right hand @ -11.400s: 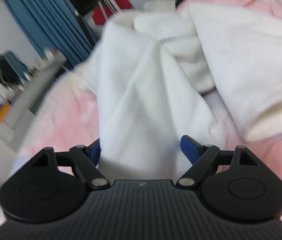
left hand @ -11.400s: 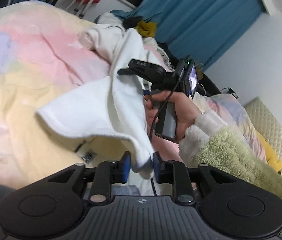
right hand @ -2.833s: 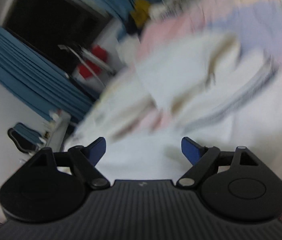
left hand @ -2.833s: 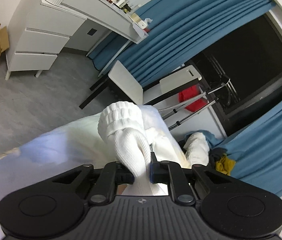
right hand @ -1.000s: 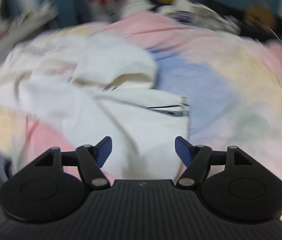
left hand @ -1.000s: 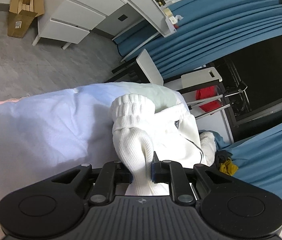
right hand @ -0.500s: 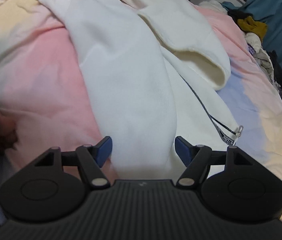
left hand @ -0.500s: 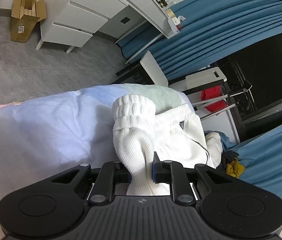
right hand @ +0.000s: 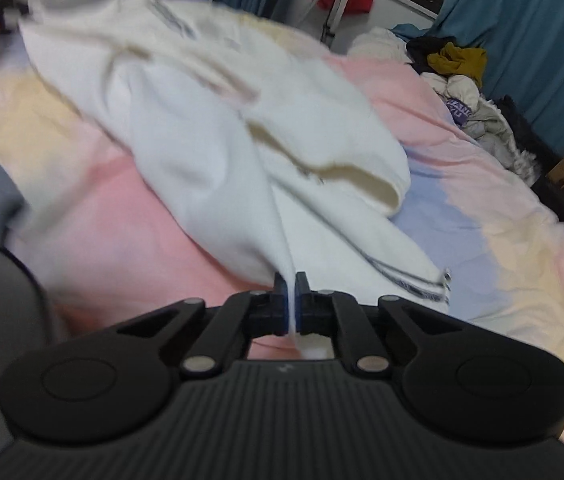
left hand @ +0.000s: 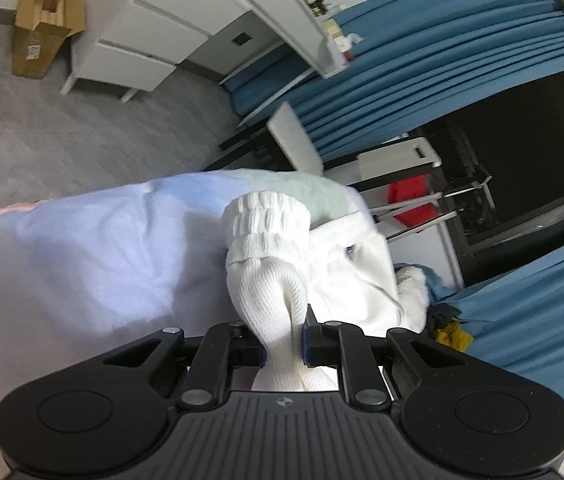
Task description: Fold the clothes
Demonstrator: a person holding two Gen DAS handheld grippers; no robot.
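Left gripper [left hand: 284, 346] clenched on the ribbed cuff [left hand: 267, 220] of a white hoodie [right hand: 218, 148], low in the centre of the left wrist view, sleeve bunched upward above a pastel duvet [left hand: 94, 252]. Right gripper [right hand: 291, 296] clamped on a thin fold of the same hoodie, at lower centre of the right wrist view. Garment spread, rumpled, across the pink and yellow bed toward upper left; blurred there. Clothes pile [right hand: 458, 68] at upper right, blue curtains [left hand: 422, 52] behind.
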